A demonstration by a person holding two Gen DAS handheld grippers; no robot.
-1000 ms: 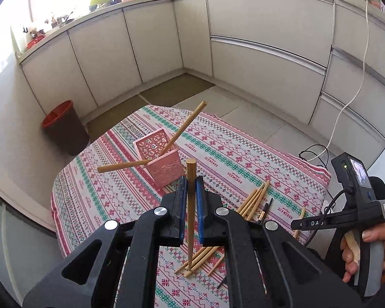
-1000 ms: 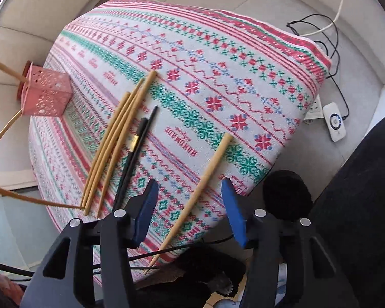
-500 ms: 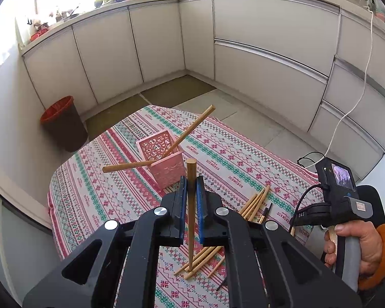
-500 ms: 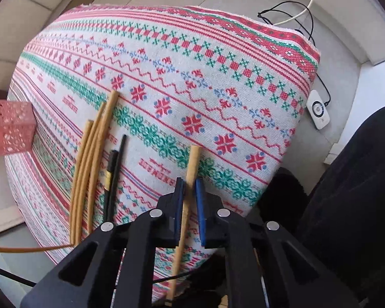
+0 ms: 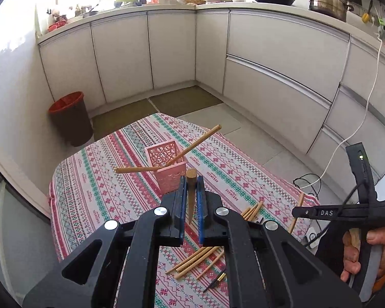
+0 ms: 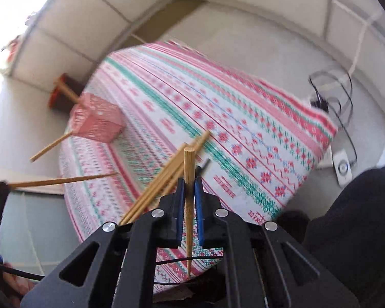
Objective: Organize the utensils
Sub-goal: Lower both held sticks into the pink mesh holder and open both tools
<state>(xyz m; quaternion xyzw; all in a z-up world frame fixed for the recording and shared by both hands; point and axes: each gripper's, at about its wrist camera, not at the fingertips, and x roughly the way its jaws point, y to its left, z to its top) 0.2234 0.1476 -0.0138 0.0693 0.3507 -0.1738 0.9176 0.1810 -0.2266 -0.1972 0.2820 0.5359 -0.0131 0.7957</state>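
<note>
1. Right gripper [image 6: 190, 192] pinches one chopstick [image 6: 188, 169], clear of the tabletop [image 6: 243, 118].
2. Left gripper [image 5: 191, 192] clamps another chopstick [image 5: 191, 179] upright, ready for the pink holder [image 5: 166, 164].

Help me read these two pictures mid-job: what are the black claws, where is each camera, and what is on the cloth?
There is no robot arm. A person holds a hand-operated claw in each hand, and each claw carries a wide-angle camera looking out along its two fingers.

The left wrist view shows the left claw shut on one wooden chopstick. At its right edge you see the person's hand holding the other tool.

The right wrist view, which is blurred, shows the right claw shut on another chopstick, lifted clear of the cloth.

Below is a table under a patterned tablecloth. On it stands a pink holder with two chopsticks leaning out, and a loose bunch of chopsticks lies nearer, beside a thin dark stick.
</note>
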